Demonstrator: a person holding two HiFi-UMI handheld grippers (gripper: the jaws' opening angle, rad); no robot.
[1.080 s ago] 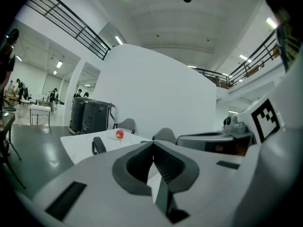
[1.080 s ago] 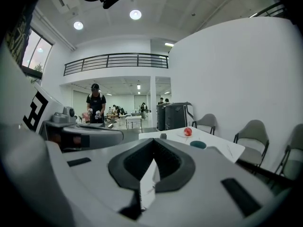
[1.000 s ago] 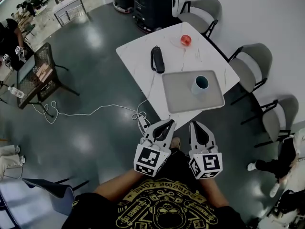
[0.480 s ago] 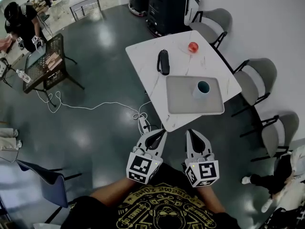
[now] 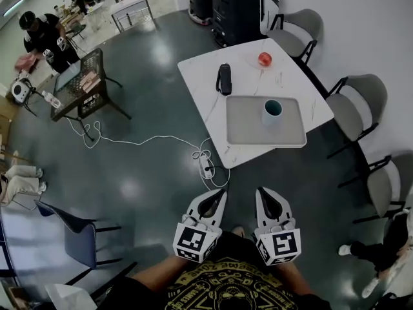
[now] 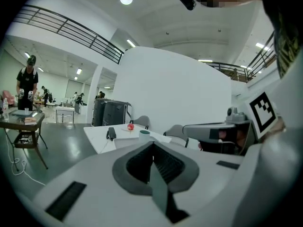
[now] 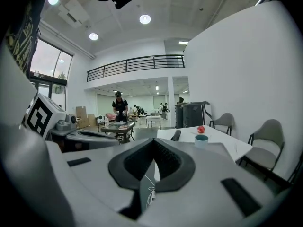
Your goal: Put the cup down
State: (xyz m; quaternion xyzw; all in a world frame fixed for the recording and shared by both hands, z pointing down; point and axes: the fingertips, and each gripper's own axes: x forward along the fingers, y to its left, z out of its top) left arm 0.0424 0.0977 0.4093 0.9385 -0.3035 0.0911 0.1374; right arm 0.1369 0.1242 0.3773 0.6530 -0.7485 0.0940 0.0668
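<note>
A teal-lined white cup [image 5: 271, 112] stands upright on a grey tray [image 5: 245, 124] on the white table [image 5: 200, 76]; it also shows far off as the cup [image 6: 144, 133] and the cup [image 7: 201, 138]. My left gripper [image 5: 213, 199] and right gripper [image 5: 269, 198] hang side by side well short of the table, over the dark floor, close to my body. Both have their jaws shut with nothing between them.
On the table lie a red apple [image 5: 264, 59] and a black case [image 5: 224, 79]. Grey chairs [image 5: 358, 105] ring its right side. A power strip and white cable [image 5: 205, 165] lie on the floor before the table. A person stands by a cart [image 5: 84, 82] far left.
The view has drawn back from the table, which now sits farther and higher in the head view. Both grippers stay shut and side by side, lower in the frame.
</note>
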